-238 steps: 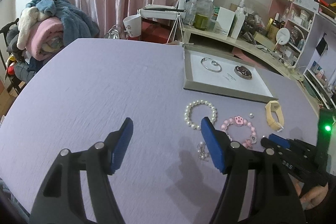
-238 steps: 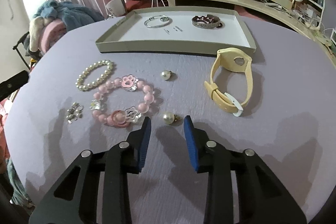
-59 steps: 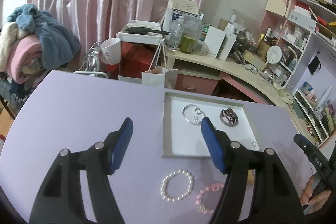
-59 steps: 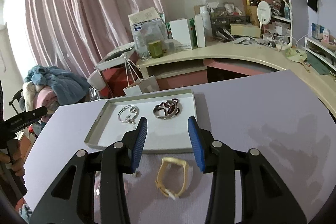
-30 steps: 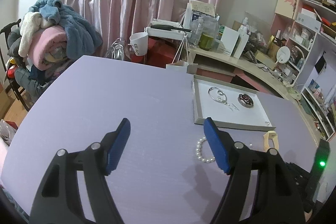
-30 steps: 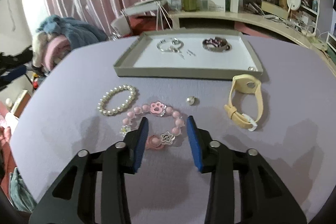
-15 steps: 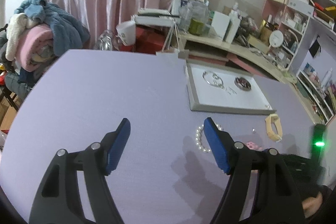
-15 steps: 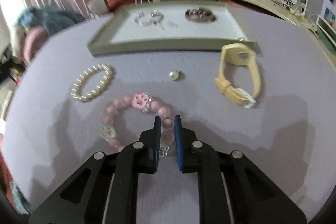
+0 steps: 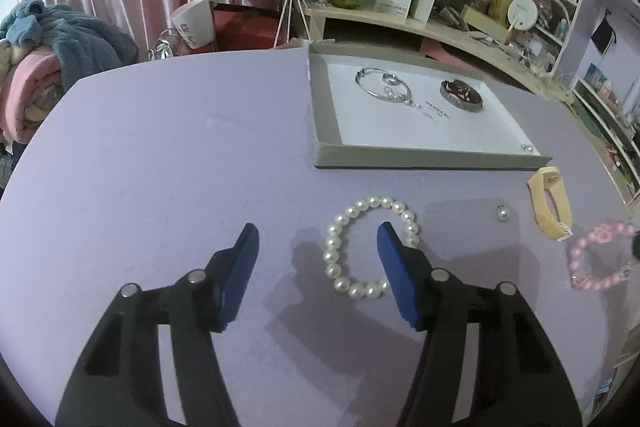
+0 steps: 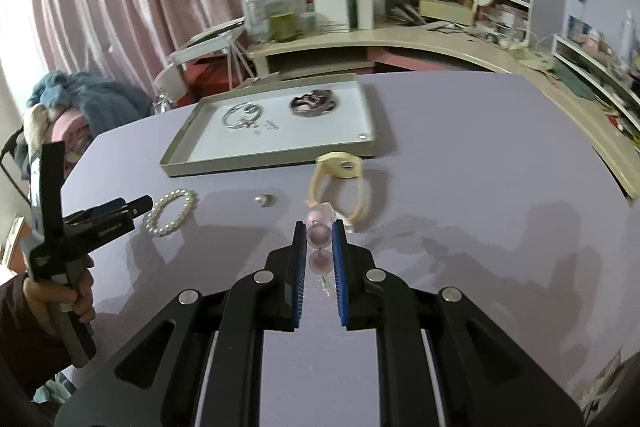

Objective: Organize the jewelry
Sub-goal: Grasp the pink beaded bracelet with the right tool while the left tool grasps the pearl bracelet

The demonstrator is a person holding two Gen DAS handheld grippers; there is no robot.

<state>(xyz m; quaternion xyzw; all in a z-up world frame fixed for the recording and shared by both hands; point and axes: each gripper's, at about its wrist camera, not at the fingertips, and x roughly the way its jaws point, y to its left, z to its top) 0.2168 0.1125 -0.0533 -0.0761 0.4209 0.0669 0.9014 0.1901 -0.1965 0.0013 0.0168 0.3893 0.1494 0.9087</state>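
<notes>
A white pearl bracelet (image 9: 332,251) lies on the lilac table. My left gripper (image 9: 317,227) hangs low over it with its jaws closing. The bracelet's left side sits between the blue pads and is not pressed, and the right pad covers its right side. My right gripper (image 10: 319,227) is shut on a pink bead bracelet (image 10: 319,237), which dangles above the table at the right edge of the left wrist view (image 9: 600,233). The grey tray (image 9: 324,123) holds a silver bangle (image 9: 380,85), a dark bracelet (image 9: 460,95) and a small pearl (image 9: 527,147).
A loose pearl (image 9: 502,214) and a yellow watch band (image 9: 548,203) lie just before the tray. A hand (image 10: 56,291) holds the left gripper (image 10: 108,215) at the left. A cluttered desk, shelves and a pile of blankets stand behind the table.
My right gripper shut on the pink bead bracelet and lifted it off the table. The left gripper came down and forward over the pearl bracelet, and its jaws narrowed.
</notes>
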